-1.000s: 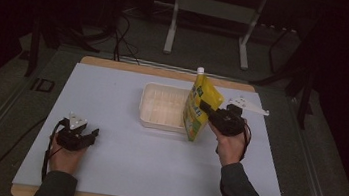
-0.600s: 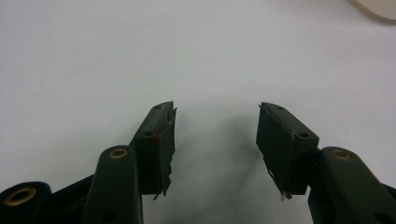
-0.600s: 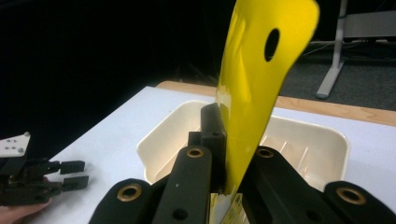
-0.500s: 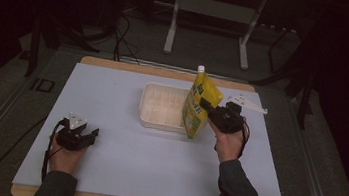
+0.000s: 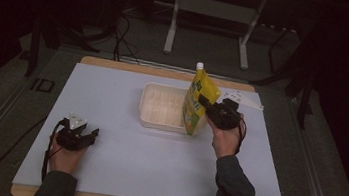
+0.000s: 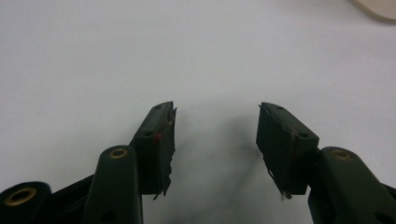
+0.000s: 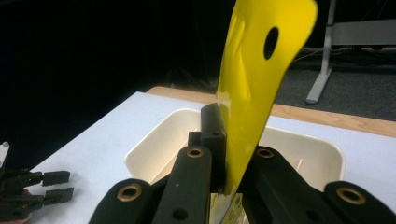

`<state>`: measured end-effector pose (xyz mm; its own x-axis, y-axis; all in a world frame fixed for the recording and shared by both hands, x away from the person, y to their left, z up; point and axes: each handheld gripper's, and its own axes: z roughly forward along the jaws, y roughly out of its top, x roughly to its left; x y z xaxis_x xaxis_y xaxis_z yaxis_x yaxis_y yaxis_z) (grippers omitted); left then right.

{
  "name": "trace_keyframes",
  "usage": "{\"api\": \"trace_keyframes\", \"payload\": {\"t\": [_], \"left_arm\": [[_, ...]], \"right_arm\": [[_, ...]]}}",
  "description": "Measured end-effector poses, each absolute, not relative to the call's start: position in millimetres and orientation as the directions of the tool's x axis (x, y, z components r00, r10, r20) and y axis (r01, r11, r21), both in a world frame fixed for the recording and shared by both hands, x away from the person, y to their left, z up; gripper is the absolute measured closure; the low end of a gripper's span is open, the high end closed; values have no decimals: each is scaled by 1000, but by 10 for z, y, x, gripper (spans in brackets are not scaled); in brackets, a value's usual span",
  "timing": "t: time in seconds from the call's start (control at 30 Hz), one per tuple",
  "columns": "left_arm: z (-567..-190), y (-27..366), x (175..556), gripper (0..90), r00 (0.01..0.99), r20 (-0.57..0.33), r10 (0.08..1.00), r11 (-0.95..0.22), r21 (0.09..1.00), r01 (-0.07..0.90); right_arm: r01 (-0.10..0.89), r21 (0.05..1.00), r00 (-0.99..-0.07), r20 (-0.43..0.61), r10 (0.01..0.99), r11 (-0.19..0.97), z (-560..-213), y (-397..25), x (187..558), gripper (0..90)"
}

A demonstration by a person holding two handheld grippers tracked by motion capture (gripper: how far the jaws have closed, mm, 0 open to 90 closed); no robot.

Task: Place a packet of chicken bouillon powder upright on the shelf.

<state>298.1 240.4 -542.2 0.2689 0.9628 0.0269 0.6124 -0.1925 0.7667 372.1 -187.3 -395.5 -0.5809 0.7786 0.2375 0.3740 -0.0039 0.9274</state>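
A yellow spouted pouch (image 5: 196, 98) with a white cap stands upright at the right end of a cream plastic tray (image 5: 159, 107). My right gripper (image 5: 205, 103) is shut on the pouch's edge; in the right gripper view the yellow pouch (image 7: 254, 74) rises between the jaws, above the tray (image 7: 154, 140). My left gripper (image 5: 91, 133) rests low on the white table at the front left, open, with nothing between its fingers. In the left gripper view that left gripper (image 6: 215, 123) has bare table between the pads.
The white tabletop (image 5: 118, 166) has a wooden rim along its edges. A small white object (image 5: 242, 98) lies behind the right hand. A metal stand (image 5: 213, 12) and cables sit on the dark floor beyond the table.
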Motion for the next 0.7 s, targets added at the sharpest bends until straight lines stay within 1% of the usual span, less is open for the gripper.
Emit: {"api": "trace_keyframes", "payload": {"t": [0.5,0.7], "left_arm": [[-5422,2403,2981,463,269,28,963,-194,766,613],[-5422,2405,2982,463,269,26,963,-192,766,613]], "right_arm": [[376,927,-561,237,793,-12,-3961,-1851,3806,900],[367,930,-552,203,809,17,-3964,-1782,3867,900]]}}
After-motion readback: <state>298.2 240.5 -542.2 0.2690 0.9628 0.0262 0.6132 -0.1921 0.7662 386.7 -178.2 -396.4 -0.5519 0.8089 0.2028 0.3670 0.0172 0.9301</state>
